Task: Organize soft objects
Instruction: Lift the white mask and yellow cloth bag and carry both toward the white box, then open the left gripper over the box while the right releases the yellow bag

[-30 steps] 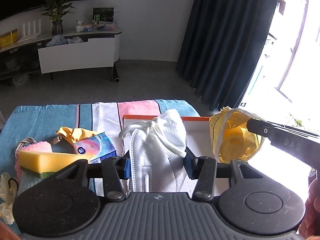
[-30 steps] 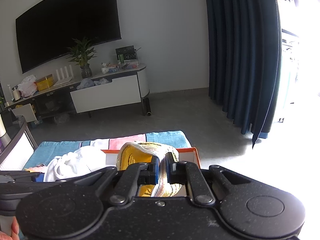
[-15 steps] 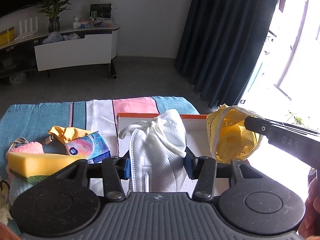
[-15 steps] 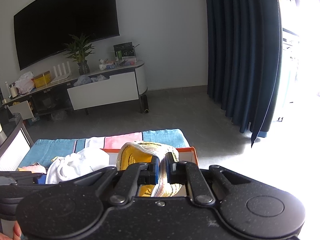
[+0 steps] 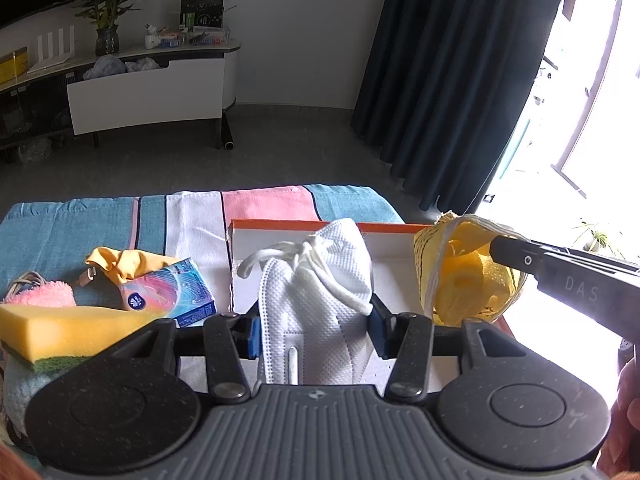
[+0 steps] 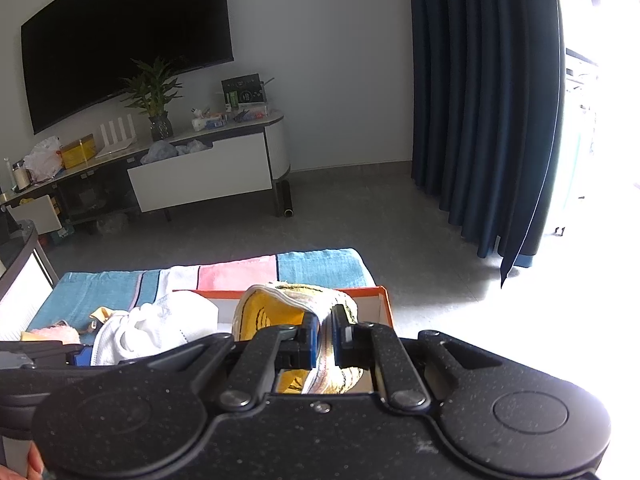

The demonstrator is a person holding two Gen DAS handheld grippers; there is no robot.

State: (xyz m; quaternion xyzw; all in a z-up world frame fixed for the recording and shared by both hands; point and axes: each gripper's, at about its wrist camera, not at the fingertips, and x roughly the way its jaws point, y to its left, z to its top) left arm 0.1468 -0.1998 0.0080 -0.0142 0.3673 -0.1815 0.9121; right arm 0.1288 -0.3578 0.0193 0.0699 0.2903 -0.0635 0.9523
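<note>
My left gripper [image 5: 314,332] is shut on a white face mask [image 5: 320,304] and holds it upright over the orange-rimmed white box [image 5: 296,224]. My right gripper [image 6: 326,340] is shut on a yellow mask [image 6: 280,312], held over the right side of the same box [image 6: 384,300]. In the left wrist view the yellow mask [image 5: 460,280] hangs from the right gripper's finger to the right of the white mask. The white mask also shows in the right wrist view [image 6: 160,328].
On the striped cloth [image 5: 192,216] left of the box lie a yellow sponge [image 5: 68,332], a pink fluffy item [image 5: 40,294], a yellow cloth [image 5: 124,262] and a tissue packet [image 5: 172,292]. Beyond the table are floor, a TV cabinet [image 5: 148,88] and dark curtains [image 5: 460,80].
Both grippers keep their hold on the masks. The views have shifted slightly, with both masks staying over the box.
</note>
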